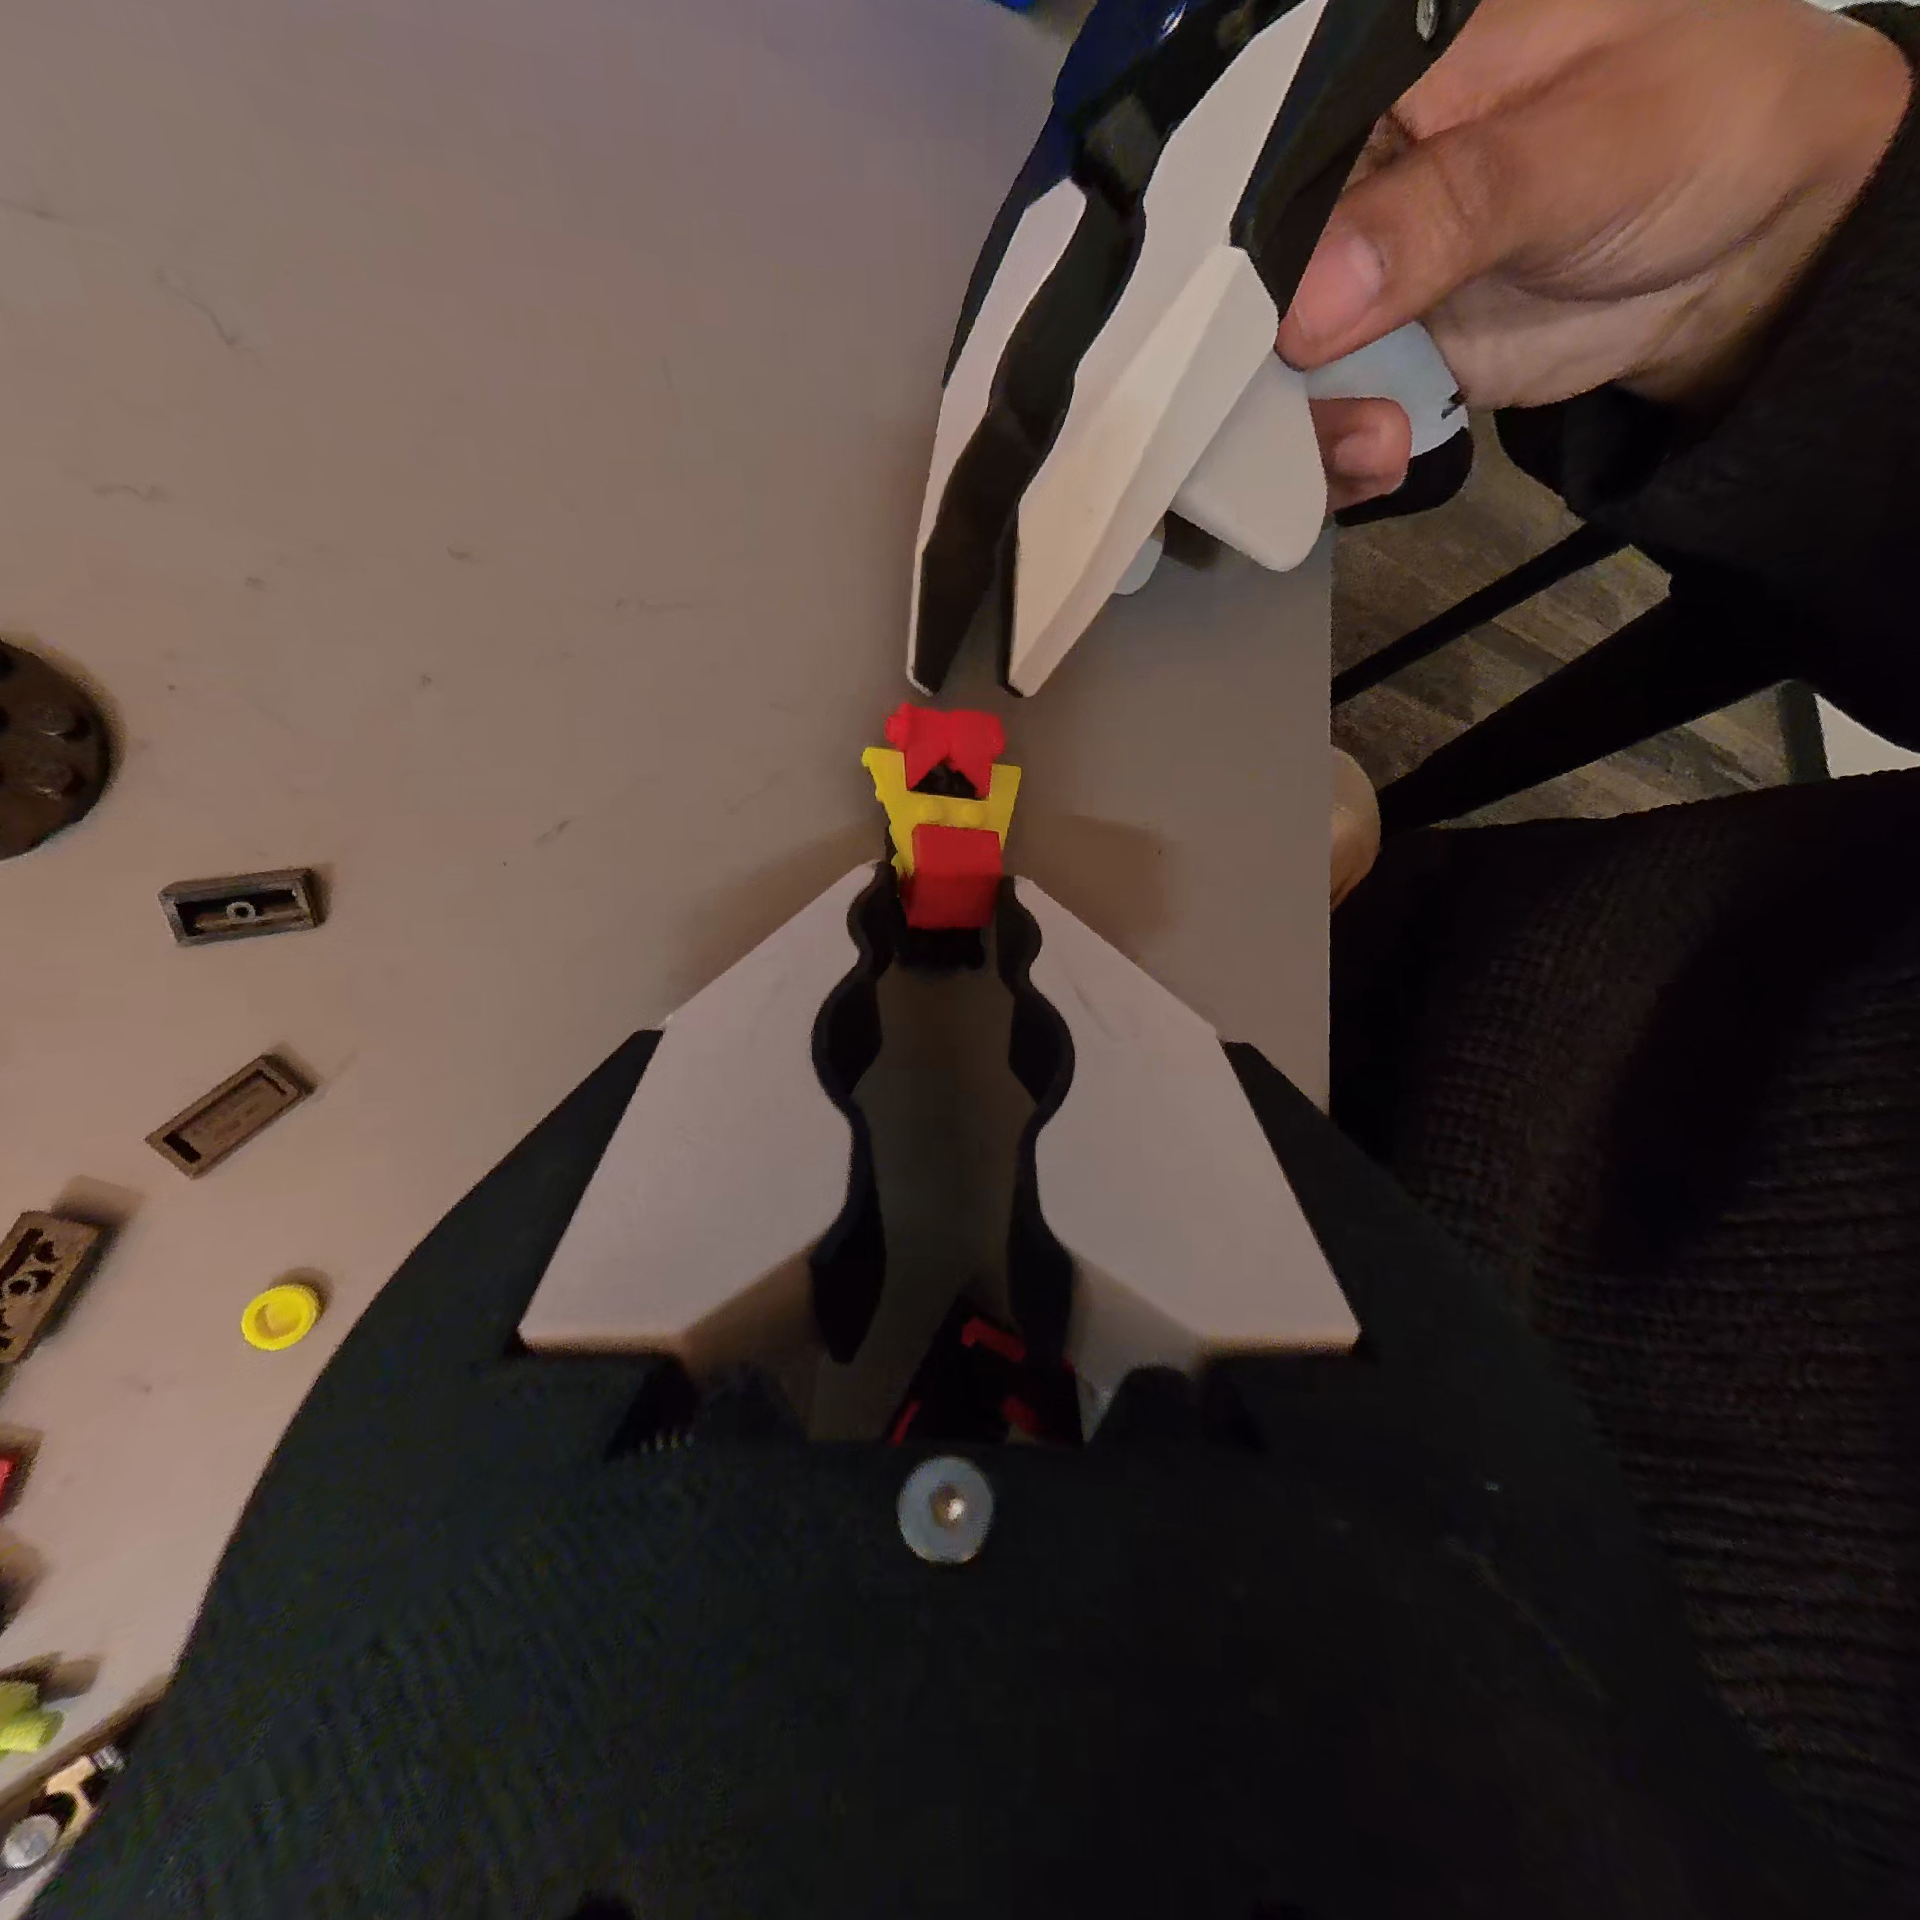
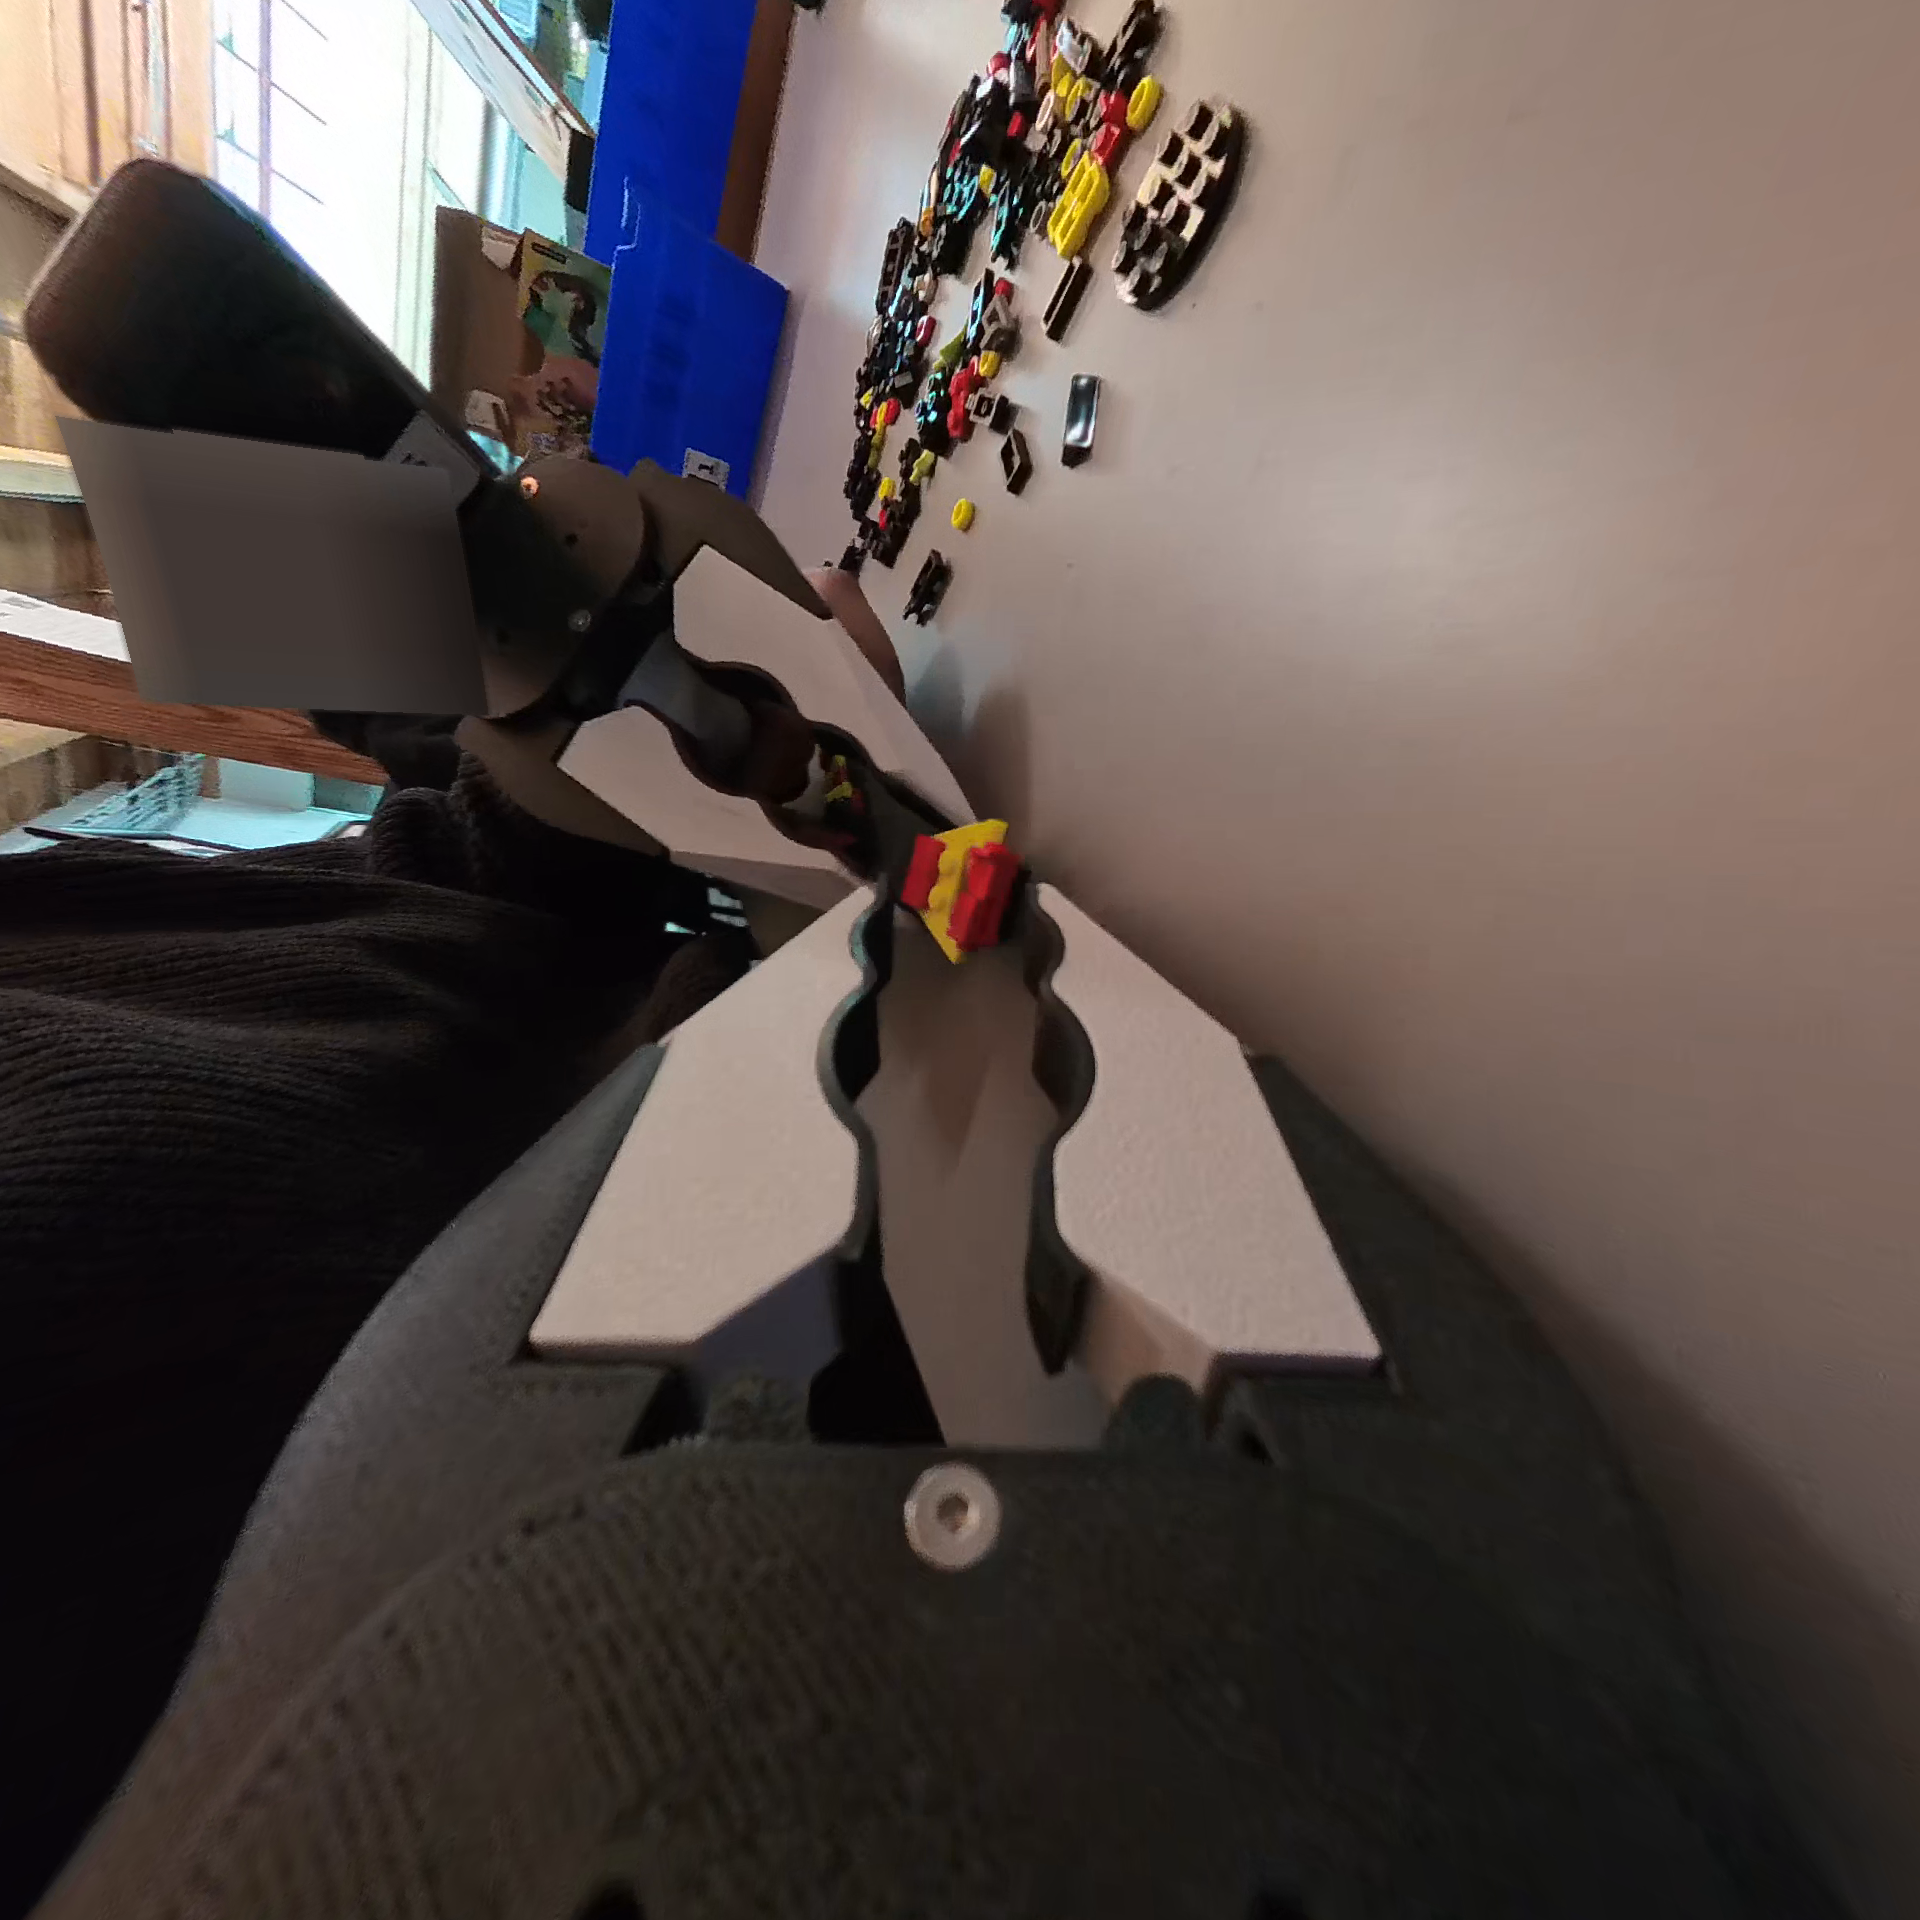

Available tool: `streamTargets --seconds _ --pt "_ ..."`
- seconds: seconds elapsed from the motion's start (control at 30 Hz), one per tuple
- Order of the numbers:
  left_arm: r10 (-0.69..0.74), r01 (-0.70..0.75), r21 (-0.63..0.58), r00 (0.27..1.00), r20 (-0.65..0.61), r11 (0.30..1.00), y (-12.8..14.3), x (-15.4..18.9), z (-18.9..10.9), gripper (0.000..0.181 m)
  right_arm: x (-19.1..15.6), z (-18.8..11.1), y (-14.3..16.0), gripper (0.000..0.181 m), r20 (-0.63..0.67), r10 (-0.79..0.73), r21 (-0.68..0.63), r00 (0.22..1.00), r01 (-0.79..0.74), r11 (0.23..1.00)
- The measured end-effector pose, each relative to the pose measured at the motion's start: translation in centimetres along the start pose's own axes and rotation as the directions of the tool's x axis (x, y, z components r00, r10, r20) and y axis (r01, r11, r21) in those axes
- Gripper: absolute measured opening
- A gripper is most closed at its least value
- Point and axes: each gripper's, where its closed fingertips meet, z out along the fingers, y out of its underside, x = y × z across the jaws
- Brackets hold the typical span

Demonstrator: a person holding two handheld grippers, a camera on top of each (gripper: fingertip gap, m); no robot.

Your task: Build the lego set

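A small red and yellow lego assembly is held off the grey table near its edge. My left gripper is shut on the assembly's red lower brick. My right gripper, held by a hand, points at the assembly's red top with its jaws slightly apart and a small gap between them and the assembly. In the right wrist view the assembly sits just ahead of the right gripper's tips, with the left gripper coming in from the left.
A brown round plate, dark tiles and a yellow round piece lie to the left. A pile of loose pieces and a blue box sit farther along the table. The table edge runs close on the right. The tips of both grippers are at nearly the same place.
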Motion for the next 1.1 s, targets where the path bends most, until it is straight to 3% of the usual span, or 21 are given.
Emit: streamTargets --seconds 0.33,0.63,0.9,1.1 --pt "0.014 -0.013 -0.017 1.000 0.014 1.000 0.2 -0.2 0.0 0.017 0.1 0.0 0.3 0.021 0.004 0.014 -0.018 1.000 -0.014 1.000" --pt "0.169 -0.163 -0.052 0.972 0.161 0.985 -0.3 -0.6 -0.2 0.030 0.2 -0.2 -0.1 0.021 -0.014 0.002 0.003 1.000 -0.002 1.000" --pt "0.299 -0.278 -0.116 0.920 0.254 0.954 -0.1 -1.2 0.2 0.019 0.0 -0.5 -0.2 0.022 -0.018 -0.010 0.013 1.000 0.011 1.000" --pt "0.272 -0.256 -0.097 0.934 0.230 0.962 -0.3 -1.1 0.1 0.016 0.3 -0.5 -0.1 0.022 -0.045 -0.031 0.004 0.999 0.031 1.000"
